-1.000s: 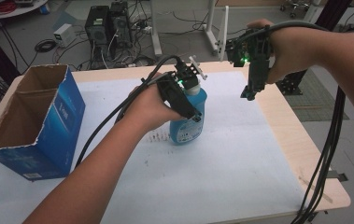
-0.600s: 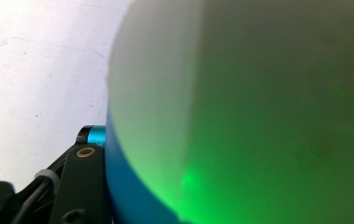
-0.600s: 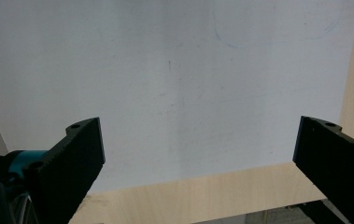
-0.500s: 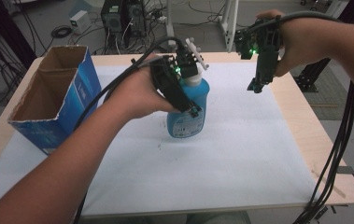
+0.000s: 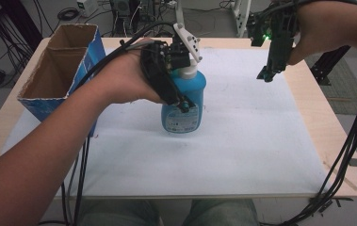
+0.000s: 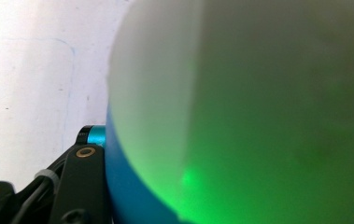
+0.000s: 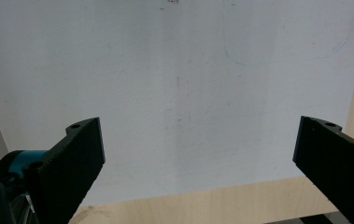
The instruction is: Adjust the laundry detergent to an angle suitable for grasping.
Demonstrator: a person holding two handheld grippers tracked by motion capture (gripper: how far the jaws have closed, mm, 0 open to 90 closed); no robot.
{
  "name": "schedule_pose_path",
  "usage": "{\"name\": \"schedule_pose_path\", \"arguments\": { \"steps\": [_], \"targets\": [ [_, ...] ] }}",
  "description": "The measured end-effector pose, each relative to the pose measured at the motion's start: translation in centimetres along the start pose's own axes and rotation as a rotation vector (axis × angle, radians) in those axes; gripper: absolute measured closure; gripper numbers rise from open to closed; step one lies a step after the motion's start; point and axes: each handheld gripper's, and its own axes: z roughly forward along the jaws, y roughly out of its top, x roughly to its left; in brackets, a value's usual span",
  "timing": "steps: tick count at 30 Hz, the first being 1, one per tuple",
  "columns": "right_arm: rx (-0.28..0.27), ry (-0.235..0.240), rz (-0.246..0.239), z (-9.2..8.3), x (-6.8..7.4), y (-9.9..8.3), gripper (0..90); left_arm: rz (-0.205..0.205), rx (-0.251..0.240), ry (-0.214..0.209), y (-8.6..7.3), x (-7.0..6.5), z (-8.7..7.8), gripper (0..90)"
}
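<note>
The left gripper (image 5: 178, 92) is clamped on the blue plastic bottle with the white pump top (image 5: 183, 101), pinching it high on the body near the shoulder, and the bottle stands upright on the white sheet over the wooden counter (image 5: 242, 141), just right of the open blue cardboard box (image 5: 60, 70). Risk here, as I read it: that grip sits high on a smooth rounded wall, so a twist of the wrist could let the bottle swing or slip, and a lift toward the box could catch its near rim. Further right of the bottle, the right gripper (image 5: 271, 70) hangs above the sheet with its jaws spread wide and nothing between them; its trailing cables (image 5: 355, 141) drape off the counter's right edge and might snag.

Hard to make out: in the left gripper view the bottle (image 6: 240, 112) looms blurred and washed green, one jaw barely visible, so the contact itself can't be judged. The label text is unreadable, and the box's floor is in shadow.
</note>
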Motion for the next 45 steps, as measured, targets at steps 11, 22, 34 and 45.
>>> {"name": "schedule_pose_path", "arguments": {
  "steps": [11, 22, 34, 45],
  "targets": [
    [0.007, 0.006, 0.003, 0.4, 0.1, -0.1, 1.1, 0.131, -0.001, -0.096, -2.2, -0.4, 0.9, 43.8],
    [0.012, 0.012, 0.012, 0.8, 0.2, -0.4, 1.1, 0.238, -0.01, -0.198, -3.6, -1.1, 1.4, 43.8],
    [0.007, 0.006, 0.019, 0.6, 0.6, -0.6, 1.1, 0.287, 0.011, -0.191, -5.1, -1.5, 1.9, 43.8],
    [0.01, 0.01, 0.026, 0.9, 0.8, -0.5, 1.1, 0.297, -0.01, -0.197, -5.6, -1.3, 2.1, 43.4]
  ]
}}
